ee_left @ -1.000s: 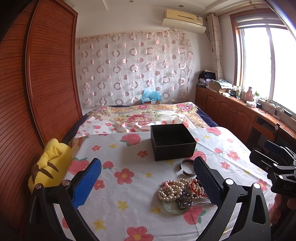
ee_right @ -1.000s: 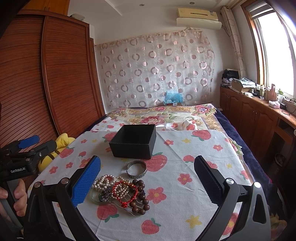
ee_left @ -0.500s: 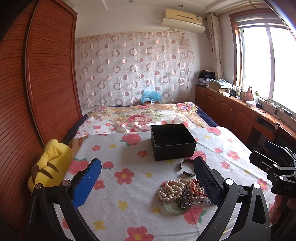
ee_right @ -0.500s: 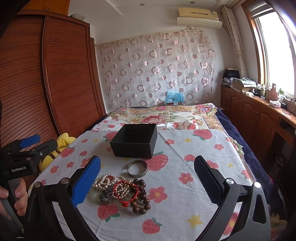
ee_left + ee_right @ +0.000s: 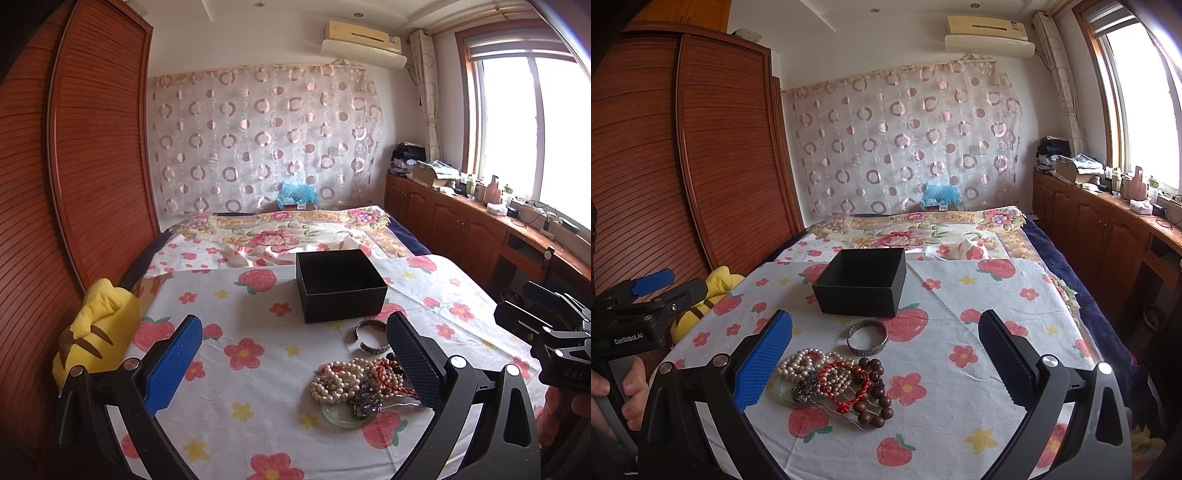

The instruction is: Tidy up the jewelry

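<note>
Jewelry lies heaped on the bed's flowered sheet, just in front of the open, empty black box, a layout that seems meant for short carries from heap to box. A bangle sits between them. Both the left gripper and right gripper hover spread and empty above the sheet, likely poised for a first pick.

The right claw hangs wide open above the flowered bedsheet. Near its left finger lies a jewelry heap of pearls, red cord and brown beads. Just beyond sits a silver bangle, then an open black box.
</note>
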Tool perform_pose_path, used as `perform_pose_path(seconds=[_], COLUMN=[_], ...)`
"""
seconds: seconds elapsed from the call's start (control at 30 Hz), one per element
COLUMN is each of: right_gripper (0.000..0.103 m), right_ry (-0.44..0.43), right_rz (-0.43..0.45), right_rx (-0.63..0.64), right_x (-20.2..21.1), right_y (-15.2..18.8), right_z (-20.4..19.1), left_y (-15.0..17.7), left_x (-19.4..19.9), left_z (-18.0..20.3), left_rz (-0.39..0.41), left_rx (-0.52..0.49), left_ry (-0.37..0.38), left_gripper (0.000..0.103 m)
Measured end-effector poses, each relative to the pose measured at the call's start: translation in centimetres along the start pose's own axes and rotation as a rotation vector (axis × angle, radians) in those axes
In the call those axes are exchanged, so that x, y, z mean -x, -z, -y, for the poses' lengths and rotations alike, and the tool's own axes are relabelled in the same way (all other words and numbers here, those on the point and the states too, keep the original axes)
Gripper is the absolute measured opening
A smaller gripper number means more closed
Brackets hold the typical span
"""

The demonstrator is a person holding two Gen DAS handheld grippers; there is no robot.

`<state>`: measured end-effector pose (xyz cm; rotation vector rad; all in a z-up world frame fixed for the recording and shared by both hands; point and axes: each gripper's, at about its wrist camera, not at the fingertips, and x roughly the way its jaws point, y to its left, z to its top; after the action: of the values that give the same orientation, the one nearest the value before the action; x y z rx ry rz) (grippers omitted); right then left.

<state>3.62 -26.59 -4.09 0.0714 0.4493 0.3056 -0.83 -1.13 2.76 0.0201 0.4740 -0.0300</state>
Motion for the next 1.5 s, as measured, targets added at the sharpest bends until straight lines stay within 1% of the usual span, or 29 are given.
perform_pose_path(seconds=[0.4, 0.57, 0.6, 0.73, 0.83, 0.9, 1.0, 1.03, 1.17, 1.23, 1.27, 1.33, 1.43, 1.5], right_gripper=[0.101, 0.101, 0.101, 0.101, 0.101, 0.101, 0.101, 0.1, 0.088, 0.085, 0.081, 0.077, 0.069, 0.067], right_ry=[0.0, -0.01, -0.015, -0.015, 0.003, -0.005, -0.032, -0.034, -0.062, -0.076, -0.085, -0.095, -0.09, -0.087], right_rz=[-0.001, -0.011, -0.013, -0.029, -0.038, -0.039, -0.063, -0.073, -0.12, -0.137, -0.145, -0.159, -0.177, -0.194], right_rx=[0.001, -0.004, -0.003, 0.019, 0.044, 0.057, 0.075, 0.081, 0.097, 0.1, 0.106, 0.113, 0.125, 0.128], right_x=[0.0, 0.2, -0.3, -1.3, -2.2, -2.5, -3.2, -3.5, -4.5, -4.9, -5.2, -5.6, -6.4, -6.8], right_y=[0.2, -0.1, 0.5, 0.8, 1.2, 1.6, 2.2, 2.4, 3.1, 3.4, 3.5, 3.8, 4.2, 4.5], right_z=[-0.3, -0.6, -0.3, -0.1, 0.0, 0.2, 0.6, 0.6, 0.8, 0.9, 0.9, 0.9, 1.0, 1.1], left_y=[0.0, 0.5, 1.0, 1.5, 2.2, 2.8, 3.7, 4.0, 5.0, 5.6, 5.8, 6.4, 6.9, 7.1], left_x=[0.0, -0.4, -0.9, -1.7, -2.7, -3.5, -4.7, -4.9, -5.9, -6.6, -6.9, -7.6, -8.5, -9.0], left_z=[0.1, 0.1, 0.1, -0.3, -0.9, -1.4, -1.7, -1.8, -1.9, -2.0, -2.0, -1.9, -1.6, -1.2], left_rz=[-0.001, -0.009, -0.013, -0.041, -0.081, -0.112, -0.156, -0.166, -0.208, -0.232, -0.243, -0.274, -0.297, -0.314], left_rx=[0.002, 0.001, 0.0, -0.004, -0.004, -0.012, -0.022, -0.023, -0.03, -0.03, -0.03, -0.021, -0.023, -0.029], left_ry=[-0.001, -0.002, -0.003, -0.015, -0.009, -0.012, -0.006, -0.004, 0.023, 0.047, 0.051, 0.083, 0.116, 0.14], left_gripper=[0.096, 0.096, 0.096, 0.096, 0.096, 0.096, 0.096, 0.096, 0.096, 0.096, 0.096, 0.096, 0.095, 0.088])
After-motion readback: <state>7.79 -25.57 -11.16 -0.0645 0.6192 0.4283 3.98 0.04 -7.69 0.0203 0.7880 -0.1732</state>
